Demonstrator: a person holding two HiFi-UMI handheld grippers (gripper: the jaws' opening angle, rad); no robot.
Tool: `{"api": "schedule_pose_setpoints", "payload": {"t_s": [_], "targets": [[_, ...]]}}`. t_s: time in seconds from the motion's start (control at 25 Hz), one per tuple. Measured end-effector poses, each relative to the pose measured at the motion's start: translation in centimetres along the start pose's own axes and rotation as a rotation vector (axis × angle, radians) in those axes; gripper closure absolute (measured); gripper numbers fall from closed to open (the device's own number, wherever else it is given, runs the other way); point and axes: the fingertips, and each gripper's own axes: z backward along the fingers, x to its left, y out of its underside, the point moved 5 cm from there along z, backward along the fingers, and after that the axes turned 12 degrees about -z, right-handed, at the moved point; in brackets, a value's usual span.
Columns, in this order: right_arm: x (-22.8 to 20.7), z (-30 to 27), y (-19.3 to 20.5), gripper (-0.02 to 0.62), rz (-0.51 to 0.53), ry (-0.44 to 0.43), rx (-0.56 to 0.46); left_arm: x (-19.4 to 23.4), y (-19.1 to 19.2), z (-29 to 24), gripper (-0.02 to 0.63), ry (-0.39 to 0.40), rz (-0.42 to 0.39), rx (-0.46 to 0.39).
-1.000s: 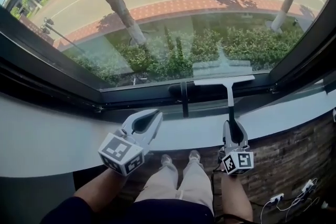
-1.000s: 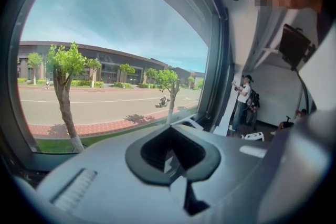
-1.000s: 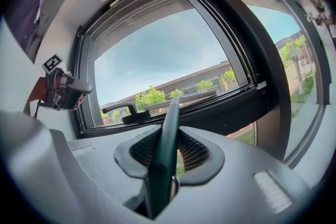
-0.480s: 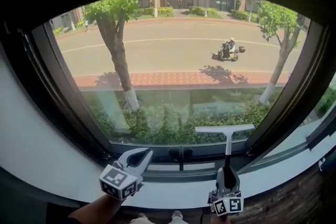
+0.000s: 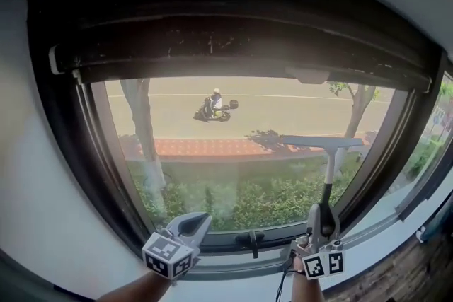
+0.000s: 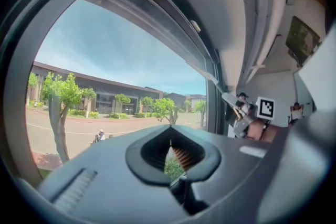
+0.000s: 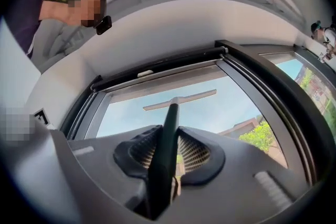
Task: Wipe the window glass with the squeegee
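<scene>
Right gripper view shows the right gripper [image 7: 170,138] with its fingers clamped on the slim dark handle of the white T-shaped squeegee [image 7: 181,100]. The blade is up at the big dark-framed window glass [image 5: 233,152], near its right edge. The squeegee is probably light and stiff with a soft rubber lip, so gripping low on the handle suits it. The left gripper [image 5: 200,221] is by the bottom edge, its fingers together on nothing.

The squeegee [image 5: 325,143] stands before the window glass [image 5: 212,152], right of the left tool [image 5: 201,219].
</scene>
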Motion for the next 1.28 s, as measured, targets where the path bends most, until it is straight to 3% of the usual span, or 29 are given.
{"api": "schedule_pose_setpoints", "payload": {"t_s": [0.4,0.72,1.28], "targets": [[2.0,-9.3,-5.9,0.494,0.050,-0.163,-0.148,1.2,-3.5,-0.9,0.603,-0.053,-0.050,-0.078],[4.7,-14.7,-7.9,0.494,0.065,-0.242,-0.220,4.0,-5.4,0.5,0.603,-0.115,-0.067,-0.086],[5.0,-14.3,-5.7,0.494,0.068,-0.216,-0.147,4.4,-3.3,2.1,0.603,-0.111,-0.044,-0.078]]}}
